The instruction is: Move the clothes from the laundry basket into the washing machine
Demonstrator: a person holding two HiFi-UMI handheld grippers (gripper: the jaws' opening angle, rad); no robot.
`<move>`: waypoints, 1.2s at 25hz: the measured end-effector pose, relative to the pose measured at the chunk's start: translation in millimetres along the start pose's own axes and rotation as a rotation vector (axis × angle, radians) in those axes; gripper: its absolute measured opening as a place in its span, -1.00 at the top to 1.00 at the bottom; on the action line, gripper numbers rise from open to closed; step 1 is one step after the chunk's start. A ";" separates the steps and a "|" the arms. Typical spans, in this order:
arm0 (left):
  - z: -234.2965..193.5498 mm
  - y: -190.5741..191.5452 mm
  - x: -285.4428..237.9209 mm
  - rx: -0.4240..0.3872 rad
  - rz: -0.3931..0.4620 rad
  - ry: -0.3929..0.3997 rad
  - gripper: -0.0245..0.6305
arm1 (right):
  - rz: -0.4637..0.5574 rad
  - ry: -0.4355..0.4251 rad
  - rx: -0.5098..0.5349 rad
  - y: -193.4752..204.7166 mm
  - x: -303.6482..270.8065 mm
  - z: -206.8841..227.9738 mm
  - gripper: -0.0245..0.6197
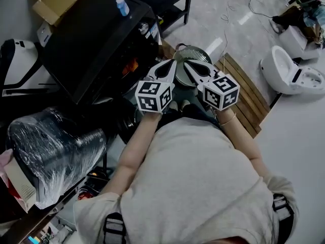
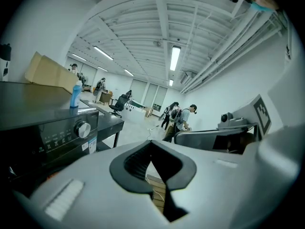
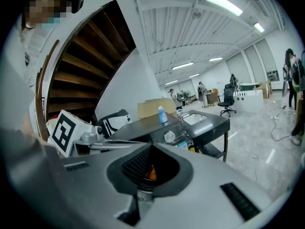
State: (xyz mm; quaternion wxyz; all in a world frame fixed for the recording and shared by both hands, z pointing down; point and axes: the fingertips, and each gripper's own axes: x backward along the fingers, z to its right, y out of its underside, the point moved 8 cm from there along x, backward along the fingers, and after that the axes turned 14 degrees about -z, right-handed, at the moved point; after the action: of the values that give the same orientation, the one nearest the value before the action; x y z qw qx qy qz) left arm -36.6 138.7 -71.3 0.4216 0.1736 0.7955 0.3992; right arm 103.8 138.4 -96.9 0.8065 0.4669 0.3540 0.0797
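Observation:
Both grippers are held up side by side in front of the person's chest. My left gripper (image 1: 171, 67) is shut with nothing between its jaws, its marker cube nearest the person. My right gripper (image 1: 186, 66) is shut and empty too, almost touching the left one at the tips. Just beyond the tips a round grey laundry basket (image 1: 195, 53) stands on the floor; its contents are hidden. The black washing machine (image 1: 96, 39) fills the upper left, with a blue bottle (image 1: 122, 6) on its lid. In the gripper views, the left gripper (image 2: 151, 143) and right gripper (image 3: 151, 148) show closed jaws, and each faces the washing machine (image 2: 62, 130) (image 3: 162, 130).
A wooden slatted platform (image 1: 249, 93) lies on the floor at right, beside a white moulded unit (image 1: 289, 75). A plastic-wrapped dark drum (image 1: 53, 149) sits at lower left. A cardboard box (image 1: 53, 1) rests behind the machine. People walk in the far hall (image 2: 181, 116).

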 end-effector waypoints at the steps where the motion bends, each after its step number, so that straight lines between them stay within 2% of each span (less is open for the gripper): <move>1: -0.2 -0.5 -0.3 -0.001 -0.001 -0.001 0.90 | 0.000 0.008 0.001 0.6 0.4 0.5 0.90; 18: -3.4 7.5 -0.4 0.013 -0.050 0.001 0.90 | -0.025 0.040 -0.008 3.8 -0.4 0.2 0.90; 30: -3.0 14.7 -2.4 0.040 -0.075 -0.001 0.90 | -0.028 0.021 -0.026 10.6 -1.1 -3.8 0.90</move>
State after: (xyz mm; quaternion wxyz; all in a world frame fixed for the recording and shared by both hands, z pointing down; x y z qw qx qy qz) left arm -38.6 144.9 -57.6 0.4331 0.1524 0.8089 0.3672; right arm 102.7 146.4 -88.9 0.8097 0.4504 0.3680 0.0777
